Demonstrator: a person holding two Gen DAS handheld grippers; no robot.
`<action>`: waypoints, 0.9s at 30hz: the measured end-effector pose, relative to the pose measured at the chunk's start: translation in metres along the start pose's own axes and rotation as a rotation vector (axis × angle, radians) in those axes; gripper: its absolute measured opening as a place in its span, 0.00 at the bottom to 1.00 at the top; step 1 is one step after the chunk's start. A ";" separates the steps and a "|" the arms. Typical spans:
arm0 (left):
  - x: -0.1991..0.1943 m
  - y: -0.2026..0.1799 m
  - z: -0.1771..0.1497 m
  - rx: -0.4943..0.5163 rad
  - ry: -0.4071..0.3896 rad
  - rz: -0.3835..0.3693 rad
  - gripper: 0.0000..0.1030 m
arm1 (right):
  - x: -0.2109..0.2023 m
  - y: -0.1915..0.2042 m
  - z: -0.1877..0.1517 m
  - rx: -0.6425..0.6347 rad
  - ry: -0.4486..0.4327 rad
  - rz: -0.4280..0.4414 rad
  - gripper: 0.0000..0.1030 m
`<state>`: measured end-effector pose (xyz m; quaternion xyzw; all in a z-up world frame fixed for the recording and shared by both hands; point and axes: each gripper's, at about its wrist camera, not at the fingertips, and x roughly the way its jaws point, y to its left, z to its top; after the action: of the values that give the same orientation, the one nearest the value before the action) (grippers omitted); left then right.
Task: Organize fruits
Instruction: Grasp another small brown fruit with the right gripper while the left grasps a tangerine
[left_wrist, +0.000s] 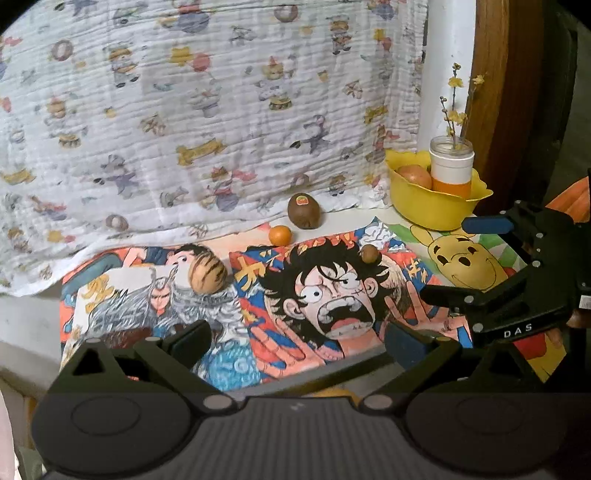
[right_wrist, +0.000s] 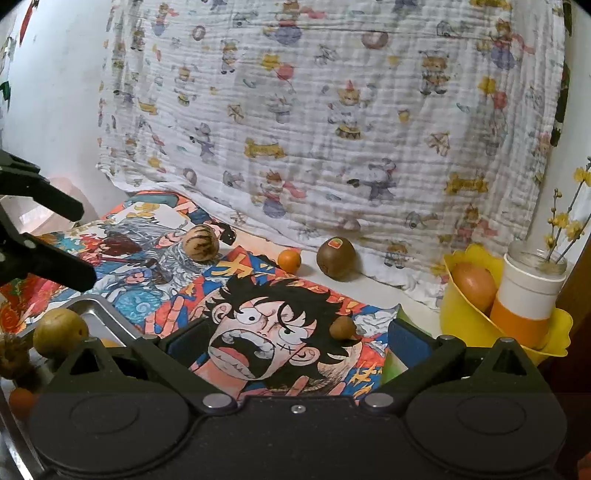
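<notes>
Both grippers hang low over a table spread with cartoon-print mats (right_wrist: 266, 332), and the shouting cartoon face (left_wrist: 332, 295) on the middle mat serves as the landmark. Nearest, the left gripper (left_wrist: 295, 339) has its fingers spread wide with nothing between them, framing the face from below; the right gripper (right_wrist: 291, 339) is likewise spread and empty, and in the left view it reaches in from the right edge of the face.

Near-left of the face in the right wrist view, a metal tray (right_wrist: 88, 314) holds a round yellow-green fruit (right_wrist: 59, 332), a fuzzy brown item (right_wrist: 14, 358) and a small orange fruit (right_wrist: 20, 402) (the tray's far side is hidden by the gripper body).

Just above and right of the face sits a small brown fruit (left_wrist: 369, 254). Left of the face, a striped tan fruit (left_wrist: 207, 275) rests on the neighbouring mat. Beyond the face, on bare tabletop, a little orange (left_wrist: 280, 235) lies just beside a kiwi (left_wrist: 303, 210) with a sticker.

Far right of the face, a yellow bowl (left_wrist: 424, 210) holds a reddish-yellow fruit (left_wrist: 413, 176) and a white-and-orange jar (left_wrist: 451, 170) with yellow-flowered twigs.

Behind everything, a printed white cloth (left_wrist: 221, 110) hangs as a backdrop, its hem reaching the table just behind the kiwi. The open stretch is the mat around the face.
</notes>
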<state>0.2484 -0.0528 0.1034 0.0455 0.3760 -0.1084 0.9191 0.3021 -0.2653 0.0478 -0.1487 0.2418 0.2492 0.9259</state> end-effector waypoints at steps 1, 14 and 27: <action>0.003 0.000 0.002 0.007 0.000 -0.003 0.99 | 0.001 -0.001 0.000 0.001 0.001 0.001 0.99; 0.052 0.001 0.033 0.096 -0.021 -0.027 0.99 | 0.029 -0.015 0.005 0.026 0.015 -0.005 0.99; 0.121 0.008 0.064 0.115 -0.016 -0.070 0.99 | 0.077 -0.029 0.004 0.094 0.052 0.002 0.99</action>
<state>0.3779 -0.0757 0.0640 0.0842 0.3632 -0.1624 0.9136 0.3775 -0.2581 0.0160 -0.1113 0.2774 0.2347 0.9250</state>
